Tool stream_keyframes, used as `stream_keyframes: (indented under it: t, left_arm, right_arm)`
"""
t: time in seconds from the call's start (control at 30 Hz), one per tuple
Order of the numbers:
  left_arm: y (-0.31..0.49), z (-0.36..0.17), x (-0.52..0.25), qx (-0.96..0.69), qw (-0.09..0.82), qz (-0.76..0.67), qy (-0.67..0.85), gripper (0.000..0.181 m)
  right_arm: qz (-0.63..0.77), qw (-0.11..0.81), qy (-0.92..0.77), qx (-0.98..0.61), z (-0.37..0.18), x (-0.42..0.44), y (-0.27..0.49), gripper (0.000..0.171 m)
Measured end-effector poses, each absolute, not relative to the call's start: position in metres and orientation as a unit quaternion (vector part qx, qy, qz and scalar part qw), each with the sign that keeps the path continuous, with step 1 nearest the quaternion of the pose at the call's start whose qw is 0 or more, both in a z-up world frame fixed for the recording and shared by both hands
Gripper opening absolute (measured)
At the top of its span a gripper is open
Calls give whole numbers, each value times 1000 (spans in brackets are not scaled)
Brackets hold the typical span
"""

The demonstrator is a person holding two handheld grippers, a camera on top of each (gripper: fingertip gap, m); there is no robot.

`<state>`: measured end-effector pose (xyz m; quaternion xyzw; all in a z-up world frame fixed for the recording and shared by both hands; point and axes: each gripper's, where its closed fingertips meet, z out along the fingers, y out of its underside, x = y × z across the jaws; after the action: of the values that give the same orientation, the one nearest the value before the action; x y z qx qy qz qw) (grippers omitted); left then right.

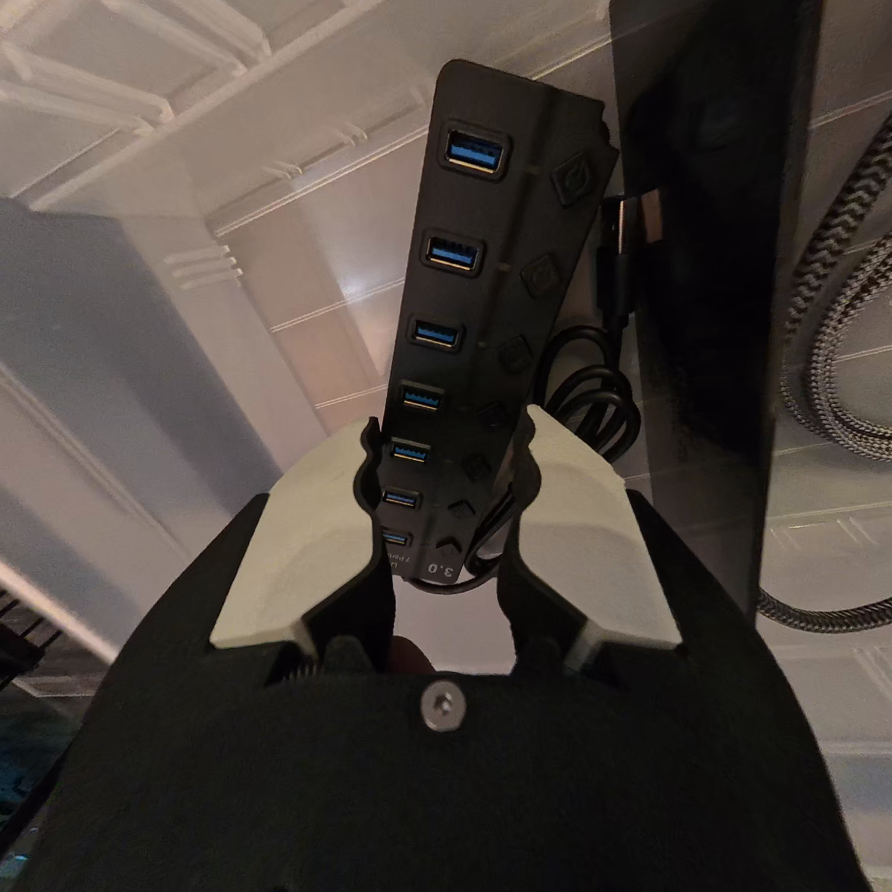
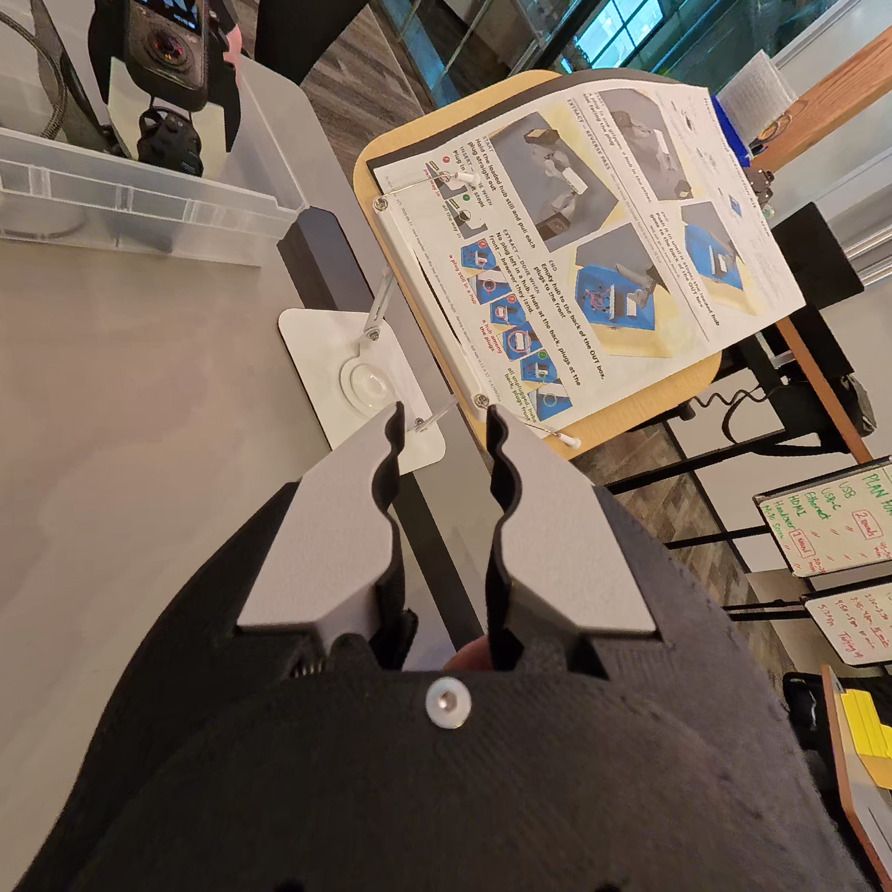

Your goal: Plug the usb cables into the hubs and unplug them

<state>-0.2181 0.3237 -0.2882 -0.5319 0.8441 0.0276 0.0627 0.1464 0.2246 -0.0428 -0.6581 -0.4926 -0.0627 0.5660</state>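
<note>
Black plastic hub (image 1: 449, 313) sits pinched in the left gripper (image 1: 446, 487), lifted with its blue holes all empty and facing out, ready for plugs. Right gripper (image 2: 441, 463) holds nothing, jaws a little apart, over the grey table (image 2: 120, 386).

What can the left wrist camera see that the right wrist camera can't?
Only the left wrist view shows the long black USB hub with blue ports, clamped in the left gripper, plus a braided grey cable. Only the right wrist view shows the open, empty right gripper and a printed instruction sheet on a stand. Both show the clear plastic bin.
</note>
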Motion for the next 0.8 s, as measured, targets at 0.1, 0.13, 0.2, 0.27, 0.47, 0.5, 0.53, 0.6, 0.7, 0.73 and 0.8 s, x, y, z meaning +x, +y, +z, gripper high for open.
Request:
stream_keyframes:
  t: [0.1, 0.13, 0.2, 0.27, 0.47, 0.5, 0.53, 0.6, 0.7, 0.73, 0.8]
  left_arm:
    - [324, -281, -214, -519, 89, 41, 849, 53]
    - [323, -277, -212, -515, 98, 44, 850, 53]
    - [323, -267, -208, -509, 122, 52, 851, 53]
    - [324, -256, -206, -503, 146, 63, 850, 52]
    - [321, -222, -198, -500, 218, 78, 835, 52]
    - [321, -217, -196, -500, 230, 80, 831, 53]
    - [321, -213, -196, -502, 242, 81, 827, 52]
    - [319, -204, -193, -506, 267, 73, 817, 52]
    - [316, -192, -191, -511, 303, 69, 802, 53]
    - [316, -188, -190, -513, 316, 66, 795, 52]
    - [315, -180, -190, -517, 337, 65, 784, 52]
  right_arm:
    - [-60, 568, -492, -657, -41, 146, 224, 32]
    - [-60, 568, -492, -657, -42, 146, 224, 32]
    - [-59, 567, -494, -657, -43, 144, 224, 32]
    - [-58, 566, -496, -657, -44, 141, 225, 32]
    - [-41, 563, -504, -654, -49, 128, 224, 33]
    - [-40, 561, -508, -653, -50, 125, 224, 33]
    - [-39, 560, -511, -652, -52, 122, 224, 33]
    - [-34, 557, -516, -649, -55, 115, 224, 33]
    - [-18, 556, -520, -648, -58, 105, 224, 33]
    - [-12, 556, -522, -647, -60, 100, 224, 33]
    - [-2, 554, -525, -646, -64, 92, 225, 34]
